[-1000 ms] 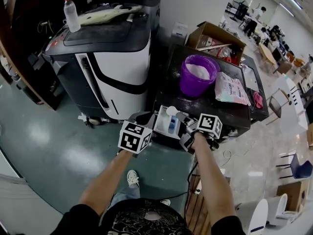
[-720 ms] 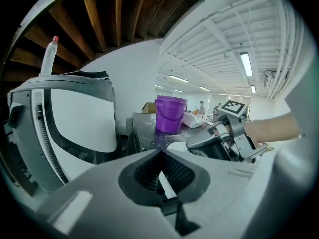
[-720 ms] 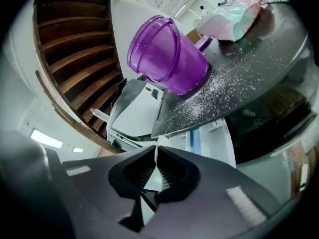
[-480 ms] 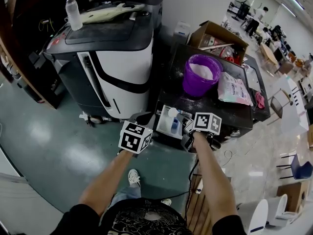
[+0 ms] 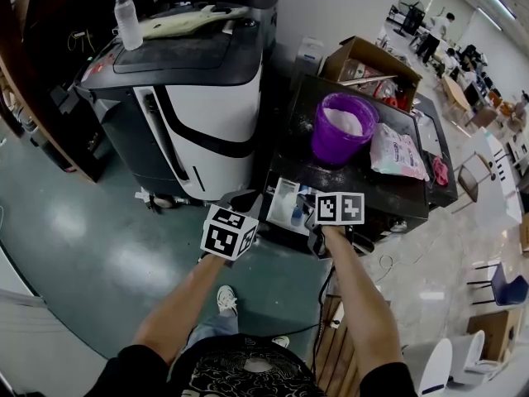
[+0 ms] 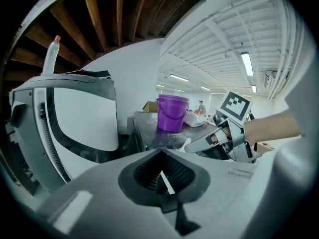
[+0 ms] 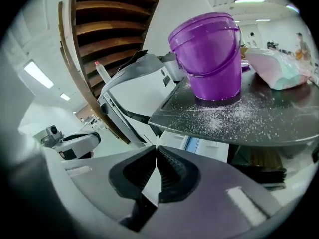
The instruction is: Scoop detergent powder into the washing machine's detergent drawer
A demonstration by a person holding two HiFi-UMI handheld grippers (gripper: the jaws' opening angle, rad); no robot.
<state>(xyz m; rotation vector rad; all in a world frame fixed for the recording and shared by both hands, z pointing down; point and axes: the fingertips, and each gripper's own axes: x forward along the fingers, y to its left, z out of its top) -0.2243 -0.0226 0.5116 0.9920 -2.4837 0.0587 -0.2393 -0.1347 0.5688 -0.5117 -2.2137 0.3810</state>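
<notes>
The washing machine's dark top (image 5: 372, 184) carries a purple bucket (image 5: 343, 131) of white powder, with powder spilt around it. The white detergent drawer (image 5: 285, 198) stands pulled out at the machine's front. My right gripper (image 5: 306, 215) hovers over the drawer's right side, shut on a white scoop's handle (image 6: 187, 144). The scoop's bowl is hidden in the head view. The right gripper view shows a white wedge between the shut pads (image 7: 164, 166), and the drawer (image 7: 199, 144) below the bucket (image 7: 212, 59). My left gripper (image 5: 246, 205) is shut and holds nothing, just left of the drawer.
A large black-and-white machine (image 5: 198, 89) stands left of the washer, with a plastic bottle (image 5: 126, 19) on top. A detergent bag (image 5: 397, 151) lies right of the bucket. An open cardboard box (image 5: 364, 64) sits behind. Chairs and people are far off at the right.
The right gripper has turned and dropped closer over the drawer; the scoop bowl that showed above the drawer is now out of sight. The left gripper has stayed put.
</notes>
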